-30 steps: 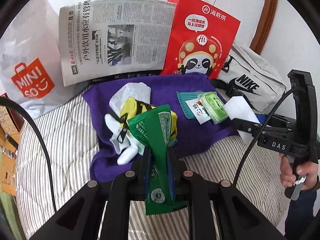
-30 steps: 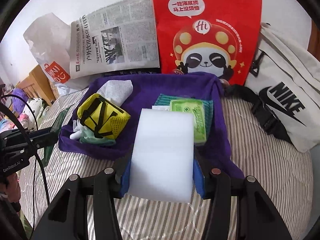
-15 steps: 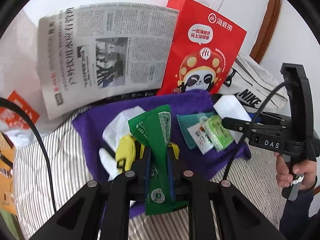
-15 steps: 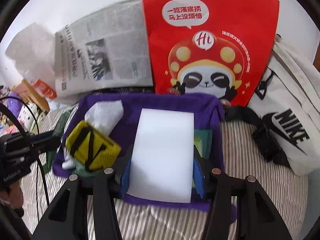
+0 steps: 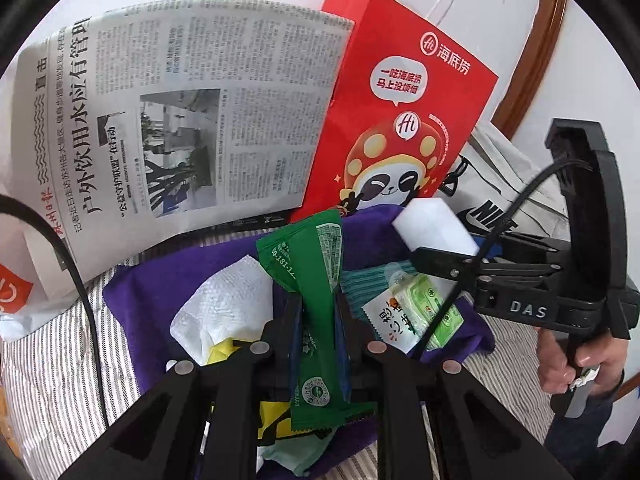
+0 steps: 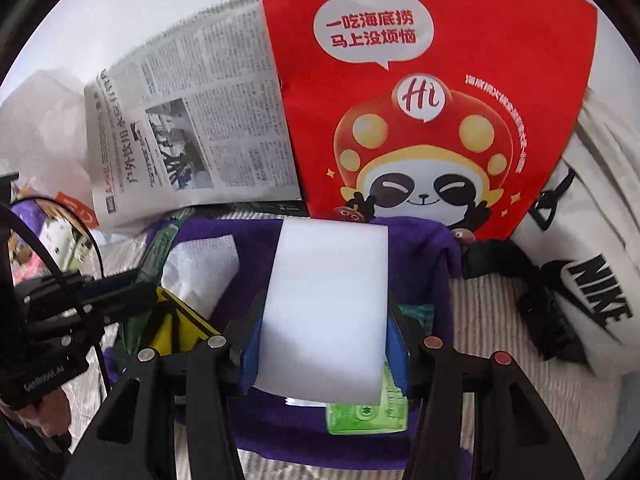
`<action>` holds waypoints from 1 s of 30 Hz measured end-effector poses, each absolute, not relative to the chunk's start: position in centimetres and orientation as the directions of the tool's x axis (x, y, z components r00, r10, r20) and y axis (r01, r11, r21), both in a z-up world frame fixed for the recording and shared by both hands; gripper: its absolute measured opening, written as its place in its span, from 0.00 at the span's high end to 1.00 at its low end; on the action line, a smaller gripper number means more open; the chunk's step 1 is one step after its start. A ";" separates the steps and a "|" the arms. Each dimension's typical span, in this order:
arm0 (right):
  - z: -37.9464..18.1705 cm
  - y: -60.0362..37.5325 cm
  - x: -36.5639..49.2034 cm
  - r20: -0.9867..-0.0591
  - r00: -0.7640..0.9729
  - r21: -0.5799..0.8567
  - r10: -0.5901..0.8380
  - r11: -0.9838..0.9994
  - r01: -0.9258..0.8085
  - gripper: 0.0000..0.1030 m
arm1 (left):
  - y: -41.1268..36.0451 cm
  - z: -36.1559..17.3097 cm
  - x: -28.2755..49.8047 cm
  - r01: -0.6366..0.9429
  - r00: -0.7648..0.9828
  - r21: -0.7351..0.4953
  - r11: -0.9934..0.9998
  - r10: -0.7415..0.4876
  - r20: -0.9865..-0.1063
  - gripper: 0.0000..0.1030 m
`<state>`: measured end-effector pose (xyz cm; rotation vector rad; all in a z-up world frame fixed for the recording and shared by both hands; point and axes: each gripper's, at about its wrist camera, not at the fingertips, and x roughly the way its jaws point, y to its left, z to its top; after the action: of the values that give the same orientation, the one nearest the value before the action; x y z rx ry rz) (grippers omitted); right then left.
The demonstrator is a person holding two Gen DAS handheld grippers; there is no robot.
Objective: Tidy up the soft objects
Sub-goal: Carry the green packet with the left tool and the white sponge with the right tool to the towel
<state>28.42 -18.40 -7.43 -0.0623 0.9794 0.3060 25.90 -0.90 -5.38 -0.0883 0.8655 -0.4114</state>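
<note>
The left gripper (image 5: 318,332) pinches a green sachet (image 5: 310,280) narrowly, its long axis running along the fingers above the purple towel (image 5: 148,300). The right gripper (image 6: 324,344) clamps a white sponge block (image 6: 328,304) lengthwise, nearer the red paper bag (image 6: 440,100) just beyond. The bag's mouth is cut off, so probably, not certainly, the drop target.
</note>
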 end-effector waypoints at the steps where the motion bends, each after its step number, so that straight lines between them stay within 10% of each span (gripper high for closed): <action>1: -7.4 -18.5 28.3 -0.821 0.526 0.077 0.223 0.955 -0.285 0.50 | -0.8 -5.5 25.9 0.318 0.573 -0.254 0.913 -0.399 -0.716 0.85; 30: -13.2 -14.6 29.9 -0.871 0.412 0.093 0.267 0.914 -0.394 0.49 | 0.3 -8.1 27.5 0.271 0.539 -0.245 0.931 -0.358 -0.762 0.85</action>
<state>29.91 -14.61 -13.24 -0.1336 1.0686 0.4173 27.49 0.31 -8.10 -0.1018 0.9288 -0.3751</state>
